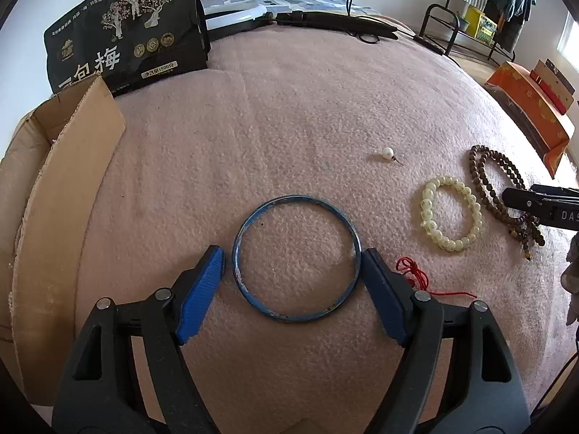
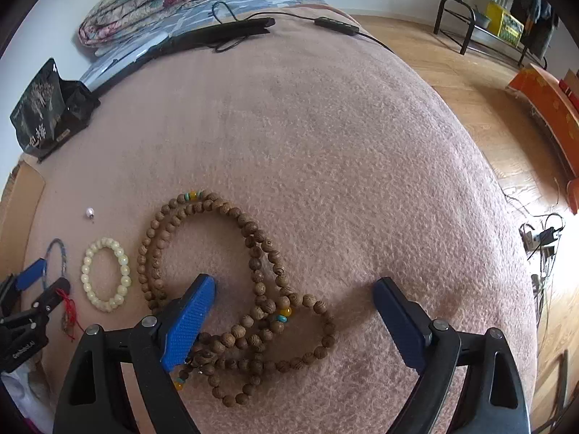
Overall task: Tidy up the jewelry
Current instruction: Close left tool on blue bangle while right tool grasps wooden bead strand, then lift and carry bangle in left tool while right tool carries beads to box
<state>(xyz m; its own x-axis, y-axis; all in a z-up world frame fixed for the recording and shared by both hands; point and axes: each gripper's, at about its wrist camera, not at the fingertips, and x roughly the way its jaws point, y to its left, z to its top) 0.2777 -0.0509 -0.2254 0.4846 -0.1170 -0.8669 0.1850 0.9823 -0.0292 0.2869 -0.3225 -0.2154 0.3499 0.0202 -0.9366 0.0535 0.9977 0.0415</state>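
A blue bangle (image 1: pixel 253 216) lies flat on the pink blanket (image 1: pixel 289 108) between the fingers of my open left gripper (image 1: pixel 293 258). A cream bead bracelet (image 1: pixel 429 204), a pearl earring (image 1: pixel 387 153), a red cord (image 1: pixel 416 275) and a long brown wooden bead string (image 1: pixel 485 177) lie to its right. My right gripper (image 2: pixel 295 287) is open over the wooden bead string (image 2: pixel 249 246), its left finger among the loops. The cream bracelet (image 2: pixel 87 275), the pearl (image 2: pixel 89 212) and the bangle (image 2: pixel 63 253) show at the left of the right wrist view.
An open cardboard box (image 1: pixel 54 181) stands at the left edge. A black snack bag (image 1: pixel 126 32) stands at the back left. A ring light and cables (image 1: pixel 325 18) lie at the back. An orange box (image 1: pixel 532 108) sits on the floor right of the bed.
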